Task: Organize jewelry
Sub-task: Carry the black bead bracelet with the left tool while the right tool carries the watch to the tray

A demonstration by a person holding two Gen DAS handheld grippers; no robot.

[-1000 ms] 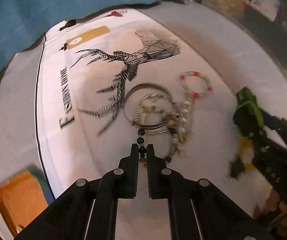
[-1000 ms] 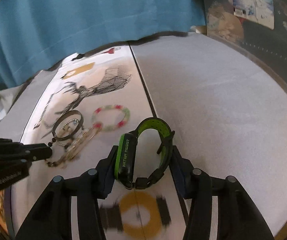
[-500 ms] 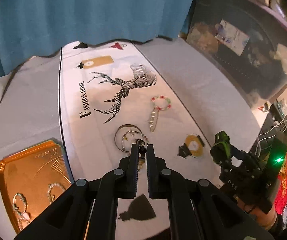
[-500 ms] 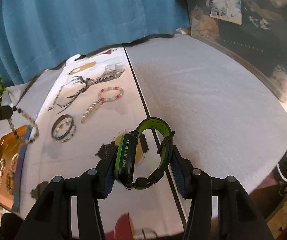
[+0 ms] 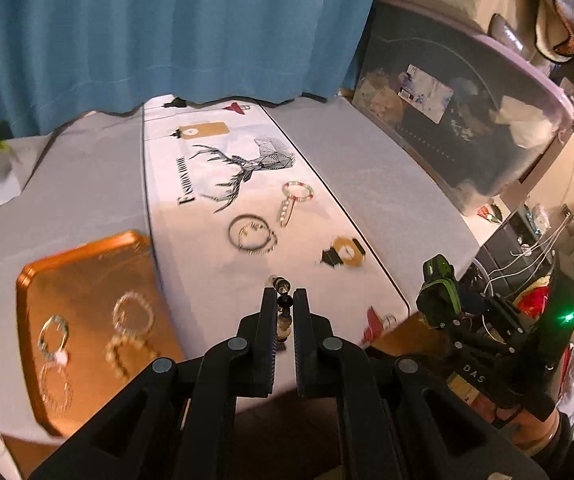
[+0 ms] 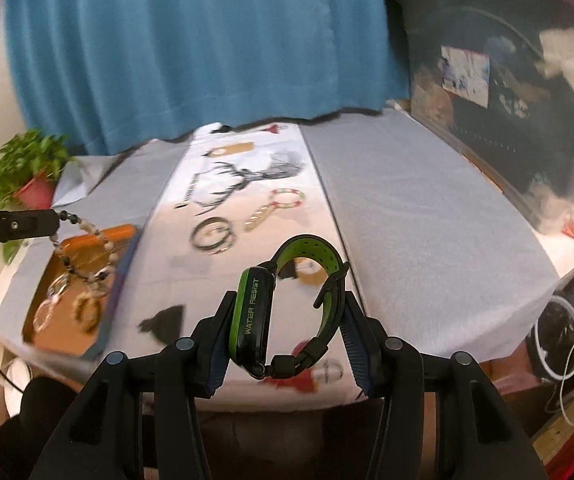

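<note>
You have two grippers up over the table, and each is clamped on one piece. Your left gripper is pinched tight on a beaded bracelet: in the left wrist view a few dark and pale beads sit right between its jaws, and in the right wrist view the rest of the loop hangs down below the fingertips, over the orange tray. Your right gripper is squeezed on a green-and-black watch; the case, marked WATER RESIST, presses against its left jaw and the strap loop against its right jaw, with the band arching forward past the tips.

Count what lies ahead of your left jaws on the printed runner: one red, green and white bead ring farthest off, one pale chain piece just beside it, and one cluster of dark and metal bangles nearer you; how many bangles are in that cluster is too small to tell. The tray lies to the left of your left jaws and holds about four bracelets, blurred.
</note>
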